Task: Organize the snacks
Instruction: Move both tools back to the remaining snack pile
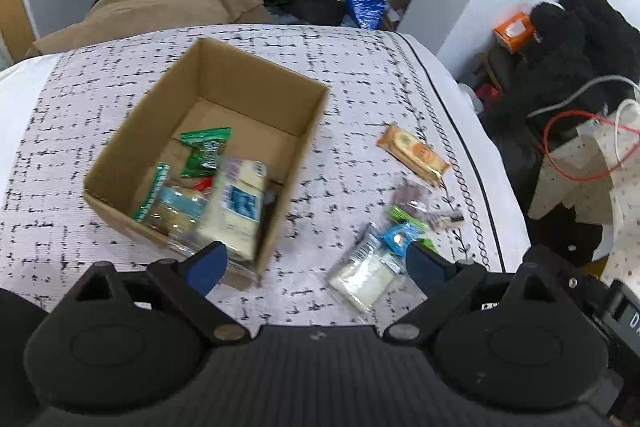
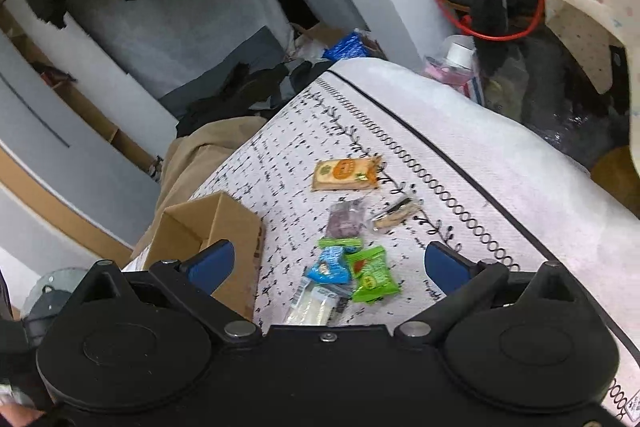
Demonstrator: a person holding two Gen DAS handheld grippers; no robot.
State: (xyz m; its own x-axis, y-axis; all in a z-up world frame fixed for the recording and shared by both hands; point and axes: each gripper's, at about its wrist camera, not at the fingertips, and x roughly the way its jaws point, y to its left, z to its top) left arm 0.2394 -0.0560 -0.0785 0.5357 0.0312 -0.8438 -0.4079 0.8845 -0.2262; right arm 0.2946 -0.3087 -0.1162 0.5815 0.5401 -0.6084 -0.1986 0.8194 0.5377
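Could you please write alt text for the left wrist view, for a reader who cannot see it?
An open cardboard box on a patterned cloth already holds several snack packets, while an orange packet and a cluster of small packets lie loose to its right. The left gripper hovers open and empty in the foreground.

We see even, soft indoor light in both views; no hard shadows, no strong glare. White patterned bed cover (image 1: 352, 67) bright, slightly washed toward its edges. Motion blur smears snack packets inside open brown cardboard box (image 1: 256, 83) in left view; loose packets beside it soft too. Right view sharper at centre, blurred toward left wall. Fisheye bends walls and bed edge; dark vignette at corners. Black gripper housing underexposed, its blue fingers (image 2: 212, 267) reasonably crisp.
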